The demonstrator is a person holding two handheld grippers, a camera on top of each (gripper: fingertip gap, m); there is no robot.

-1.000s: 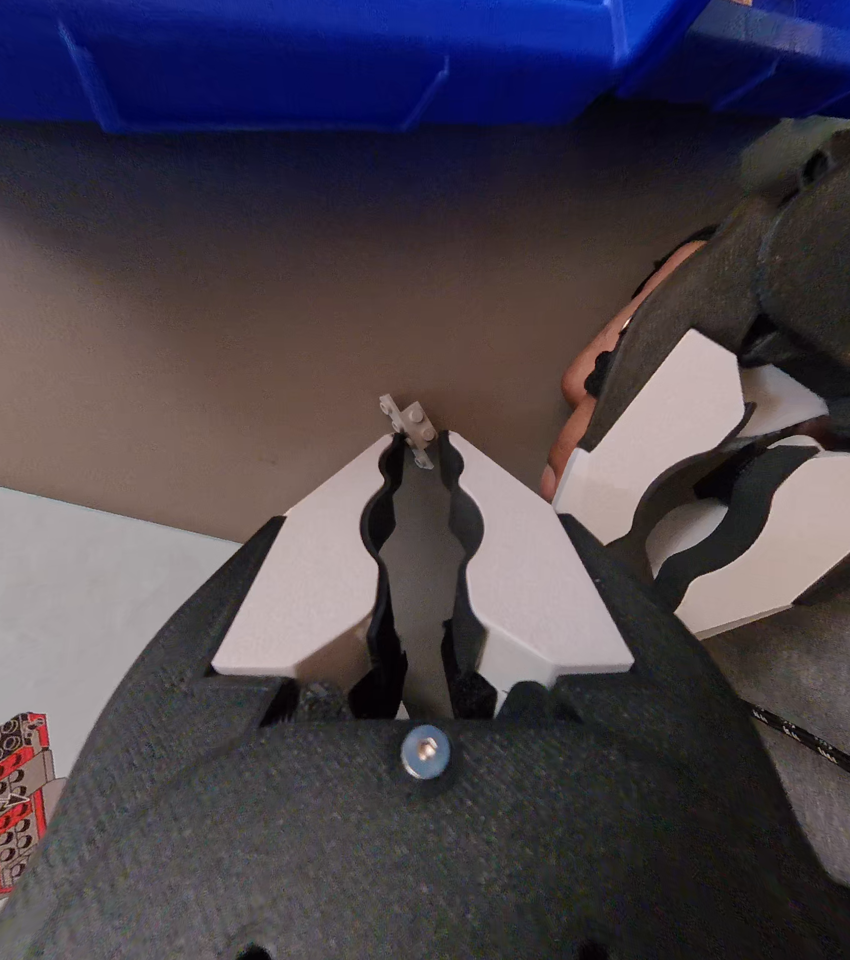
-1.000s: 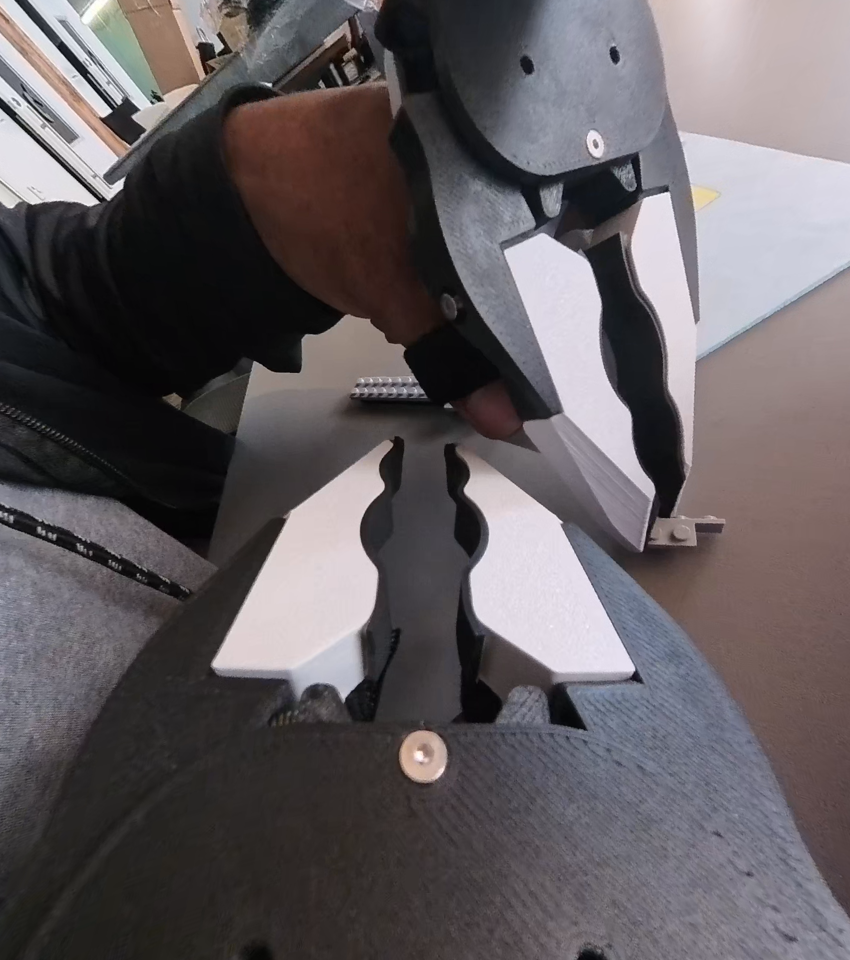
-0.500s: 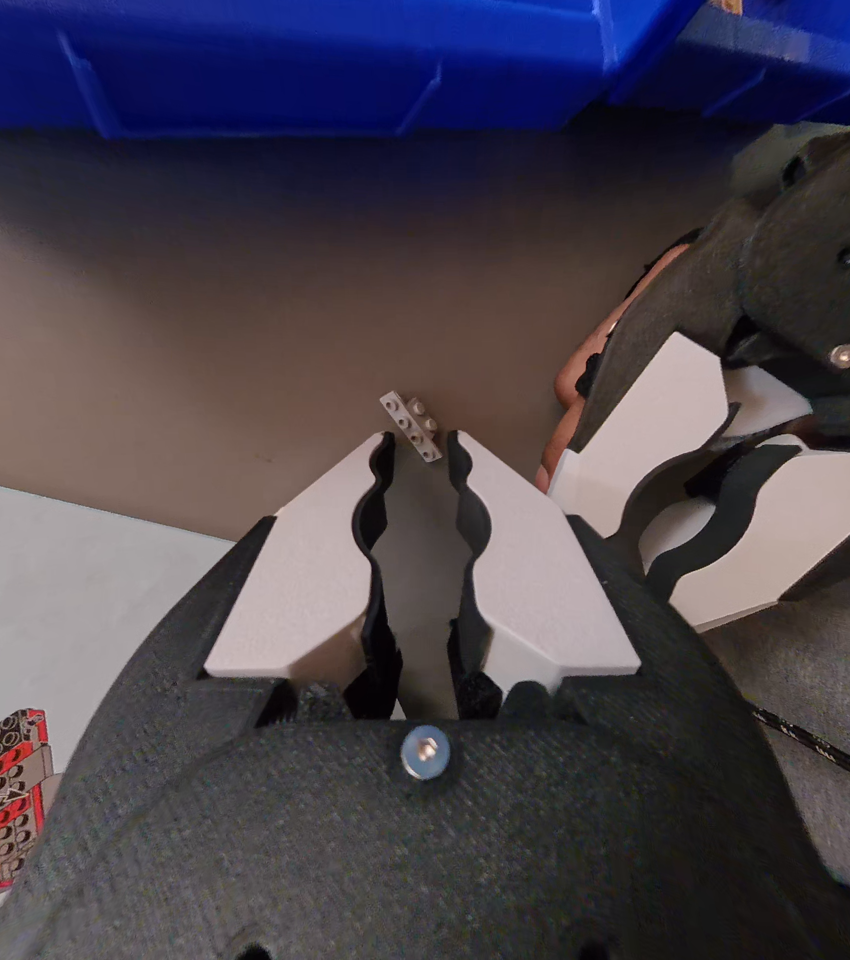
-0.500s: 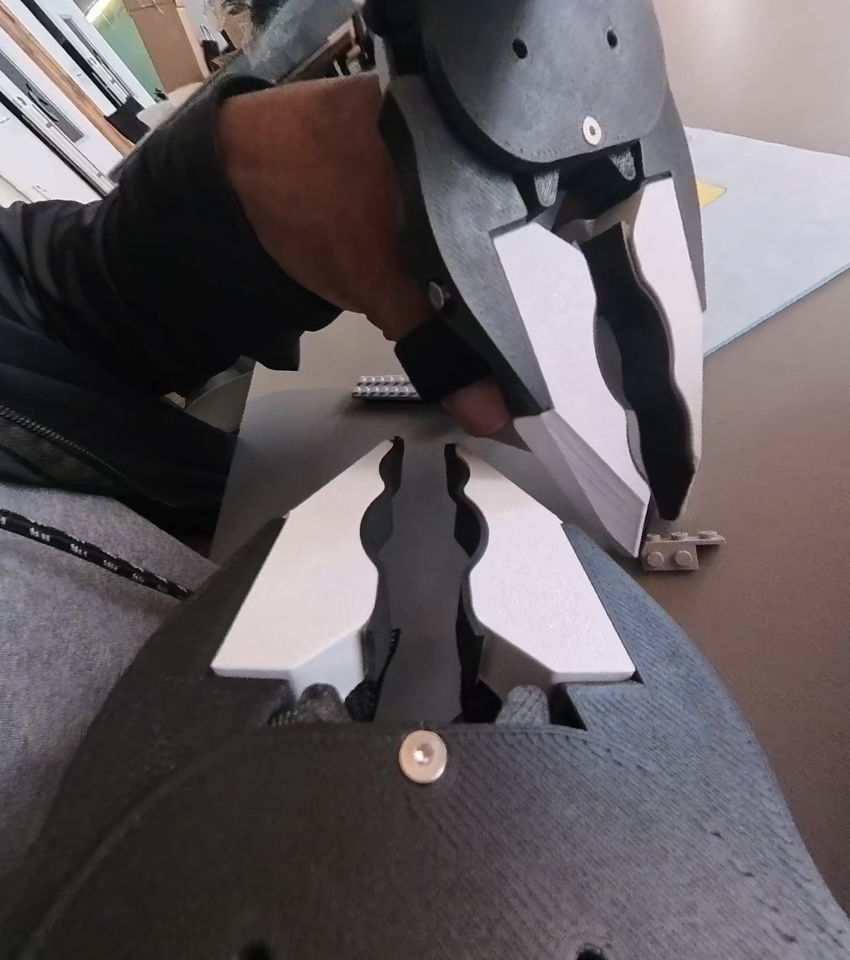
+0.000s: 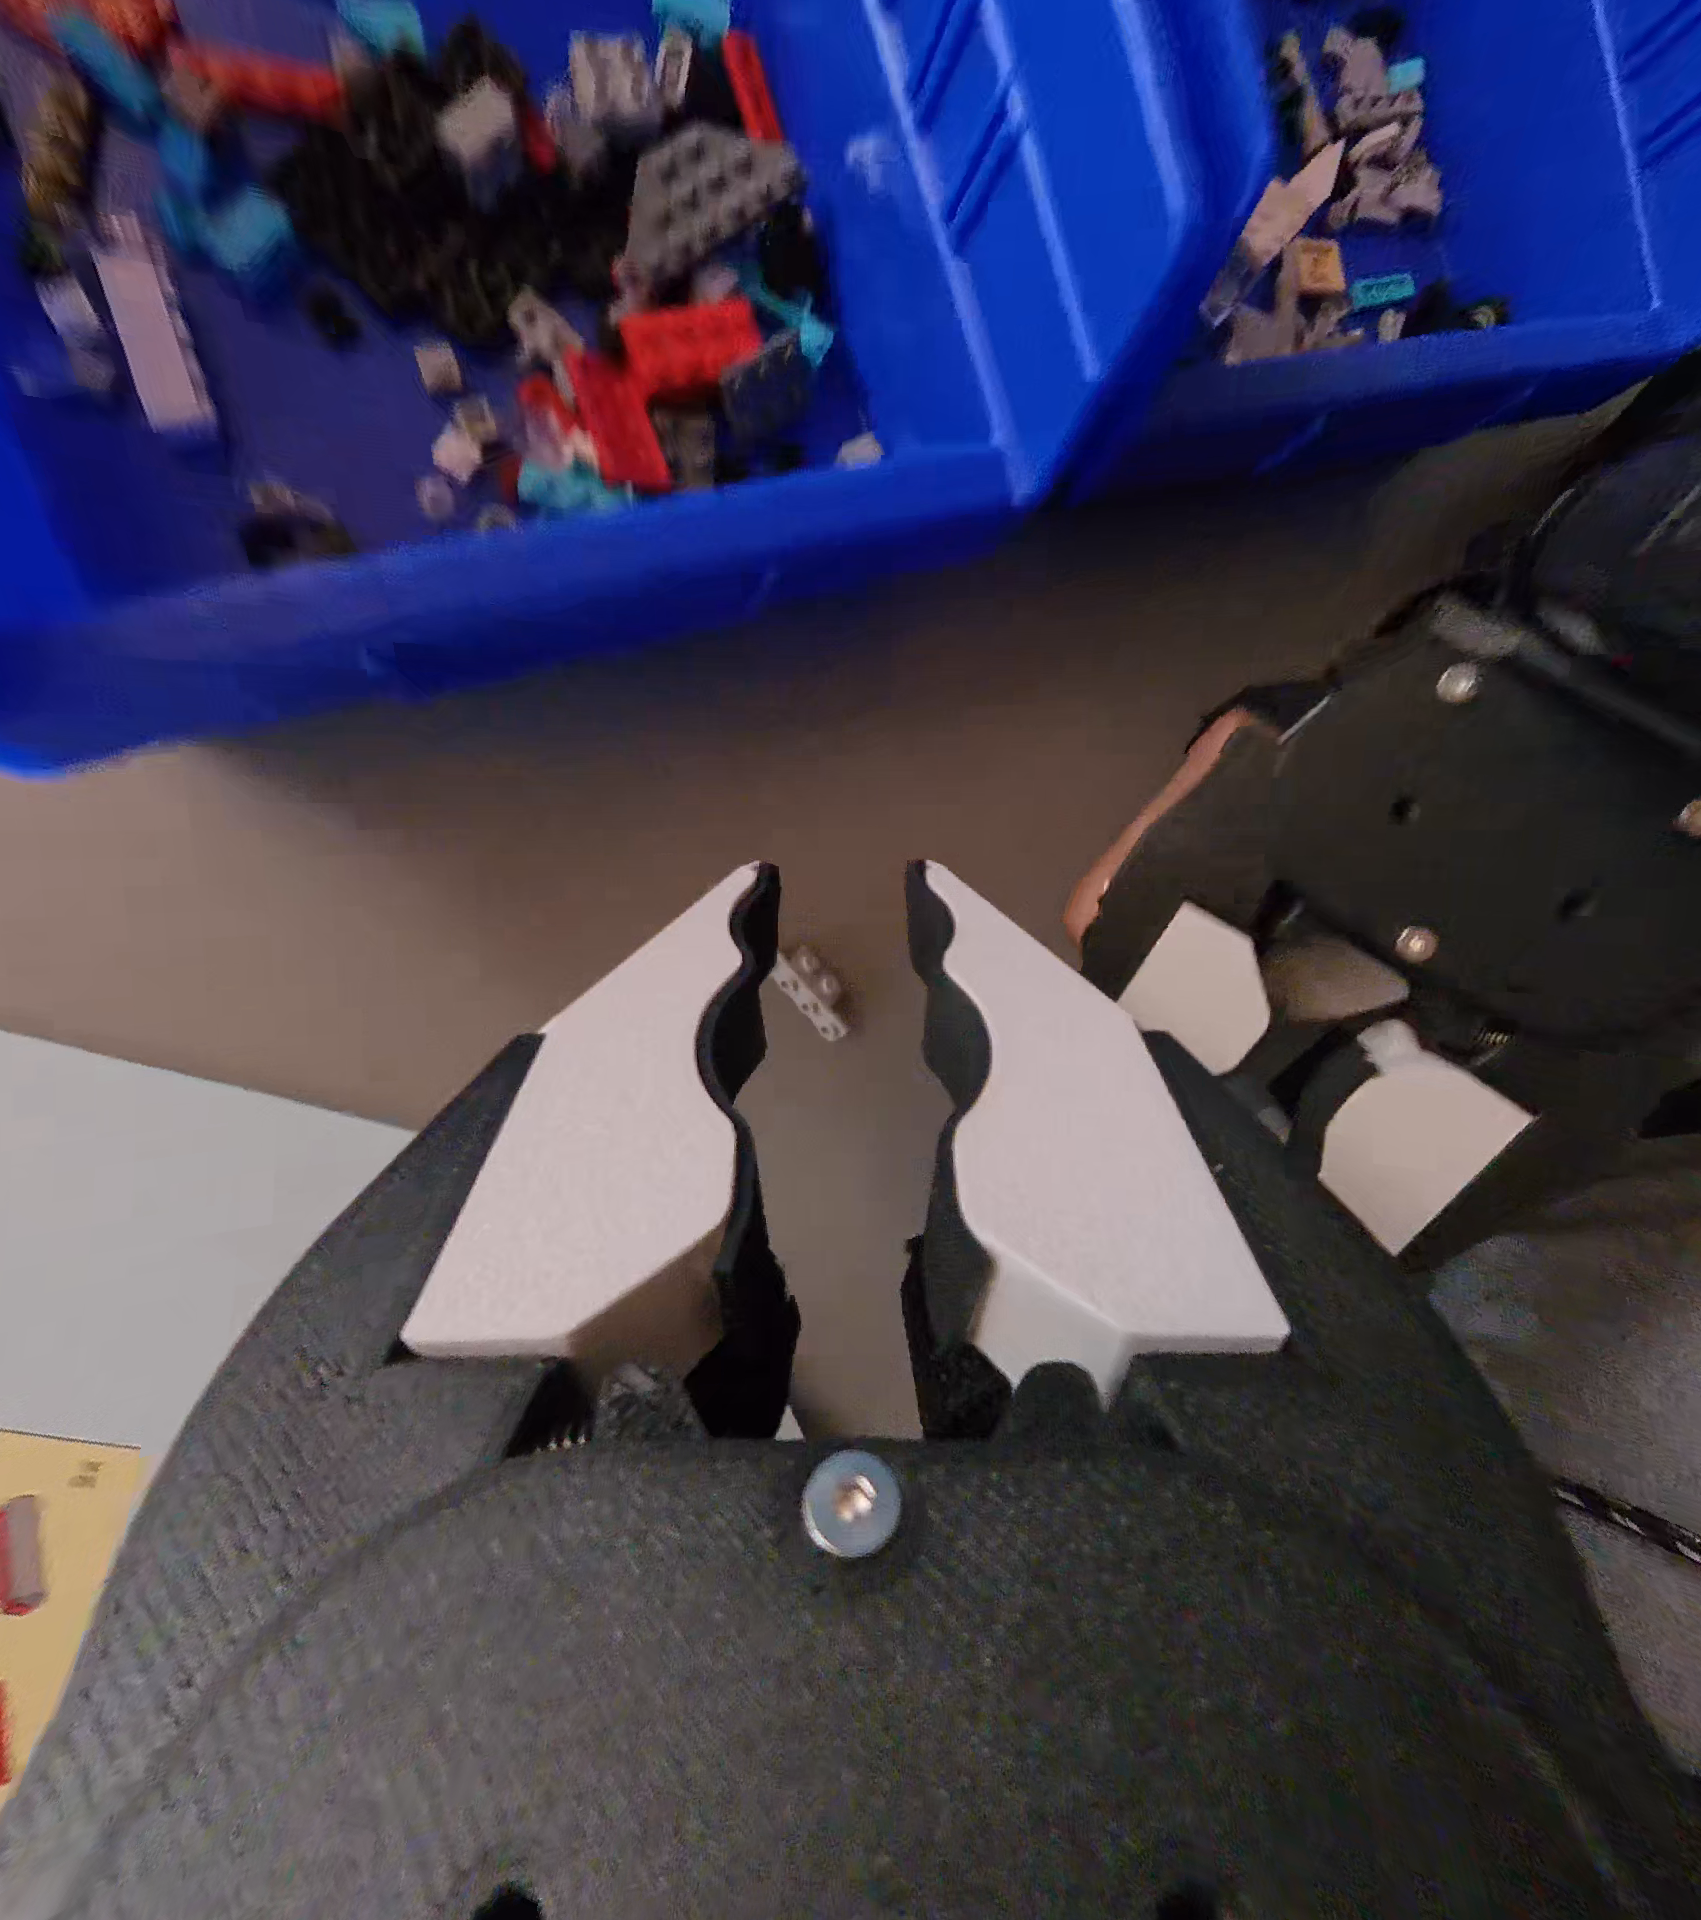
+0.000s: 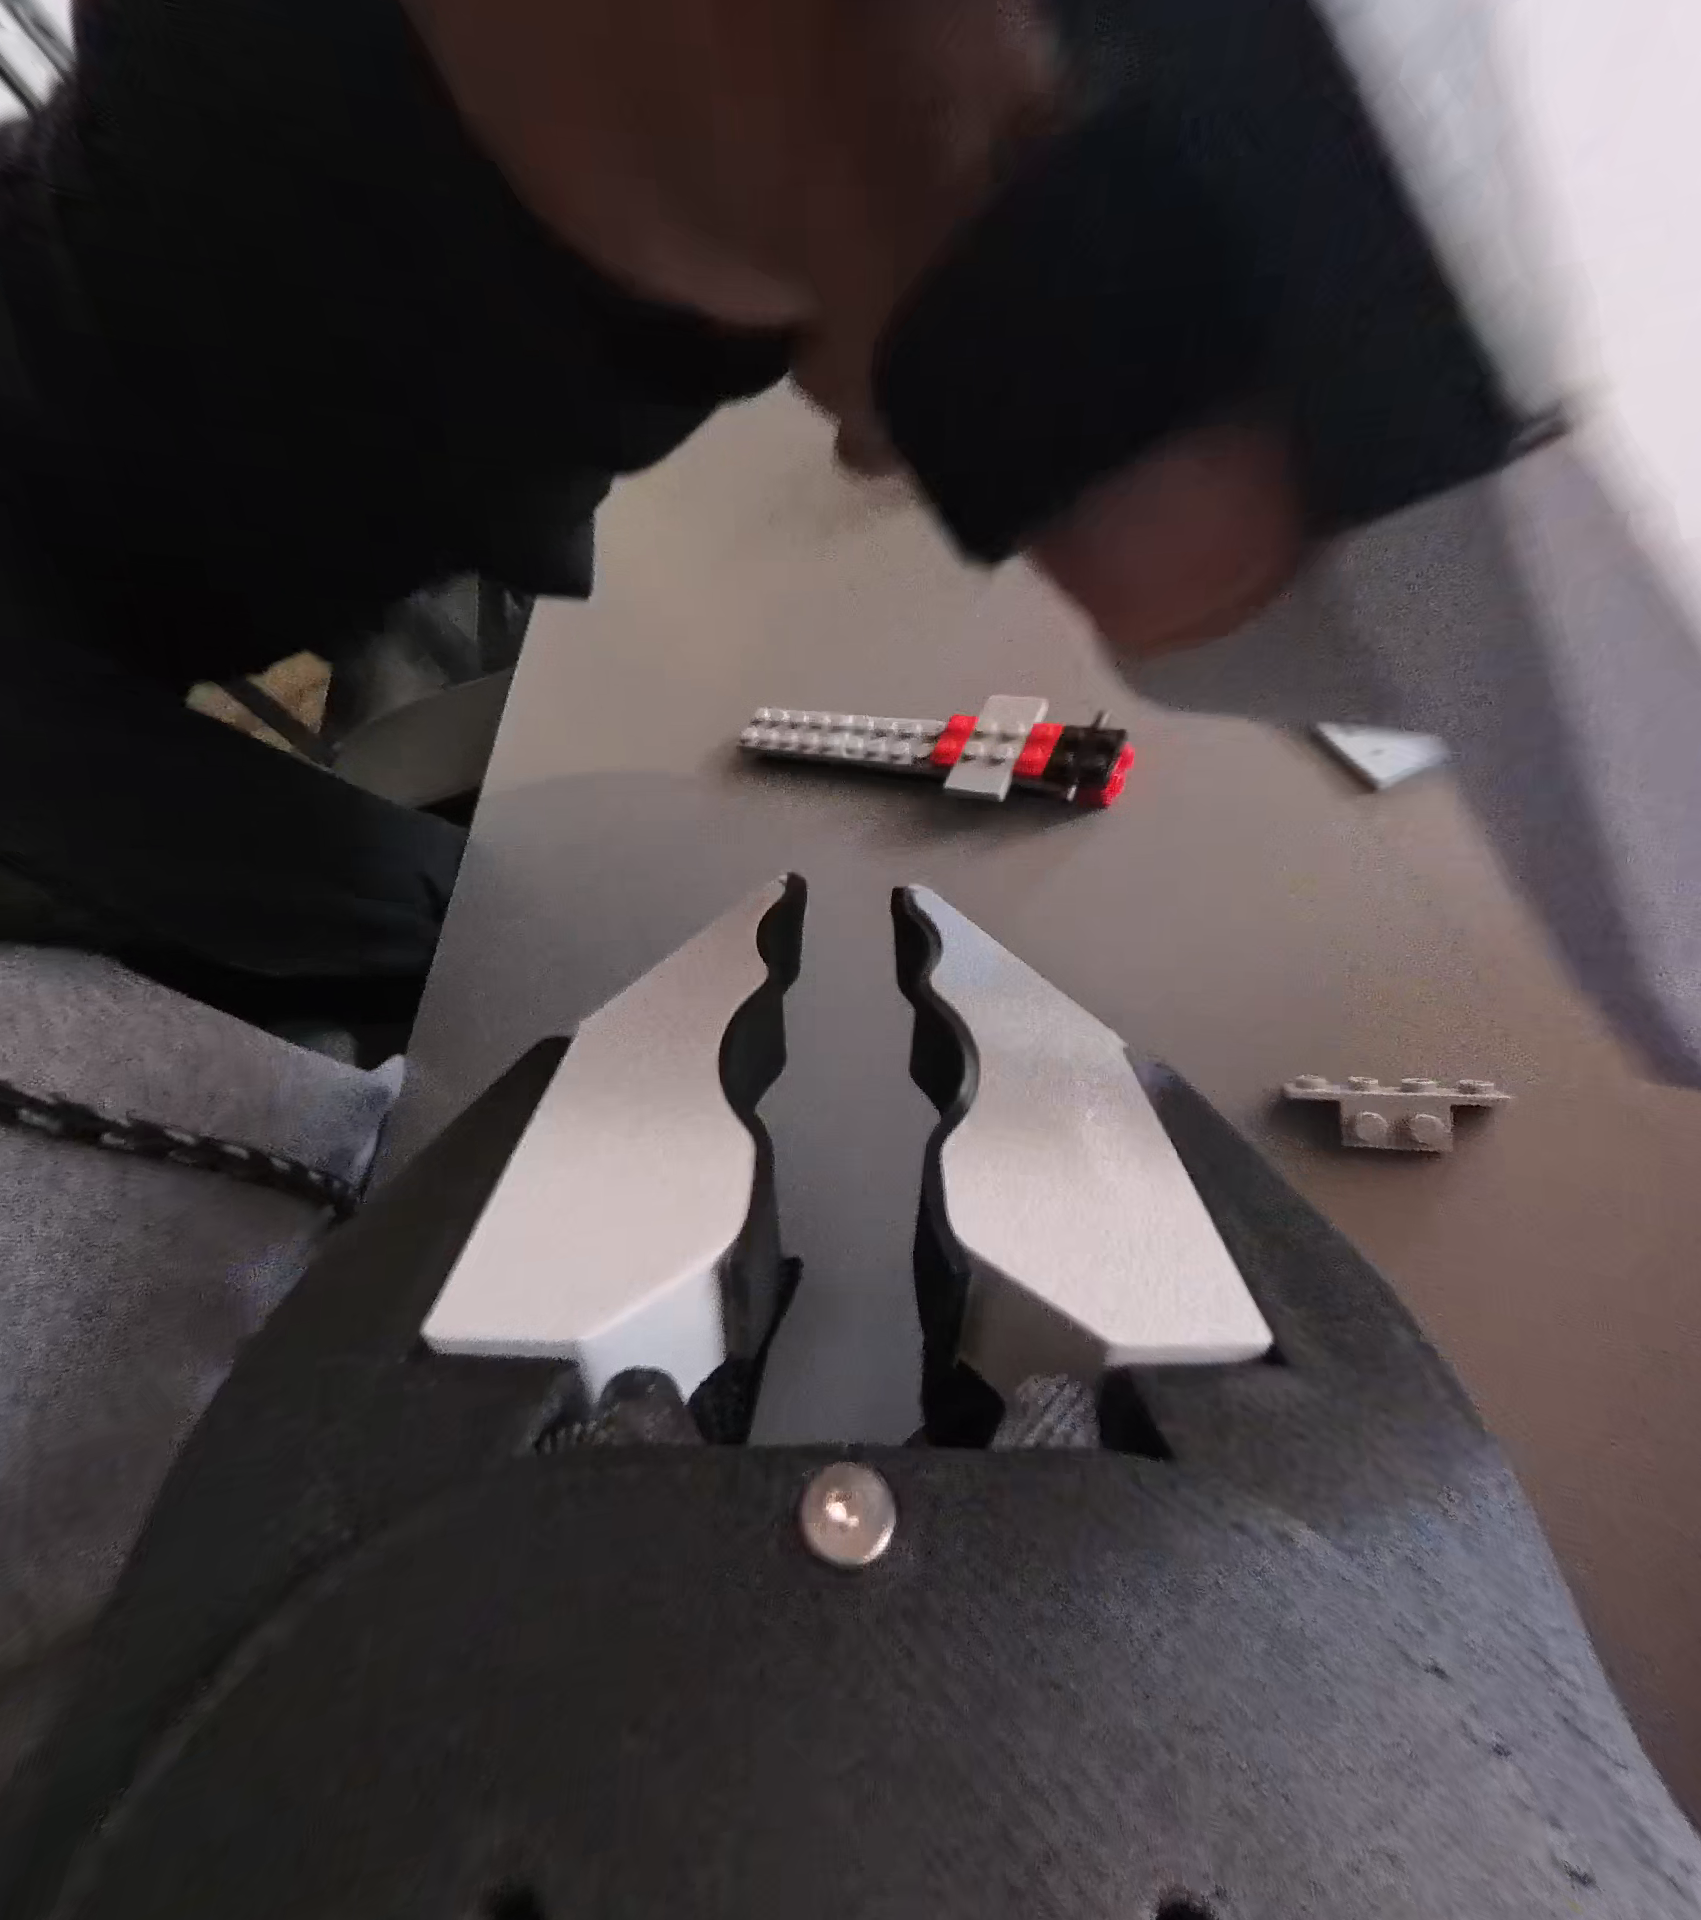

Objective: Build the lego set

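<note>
A small grey bracket piece (image 5: 815,992) lies on the brown table, seen between my left gripper's fingers from above. My left gripper (image 5: 841,878) is open and empty, raised above it. The same piece shows in the right wrist view (image 6: 1397,1112), lying free to the right of my right gripper (image 6: 846,899), which is open and empty, low over the table. A long grey plate assembly (image 6: 939,748) with red and black bricks lies farther off. The left gripper and the hand holding it show blurred at the top right of the right wrist view (image 6: 1604,520).
Two blue bins of loose bricks stand behind the piece, a large one (image 5: 534,613) and a second one (image 5: 1448,395) to its right. The instruction sheet (image 5: 15,1247) lies at the left. A small grey wedge plate (image 6: 1381,753) lies right of the assembly. The right gripper (image 5: 1397,966) is at the right. The left gripper's tips are roughly 12 cm from the right gripper's. From the left gripper's tips to the small grey bracket piece (image 5: 815,992) is close to 6 cm. It is also in sight in the right wrist view (image 6: 1384,1100).
My left gripper let go of the grey bracket piece, opened and rose away from it, bringing the bins into view. The piece now lies on the table.
</note>
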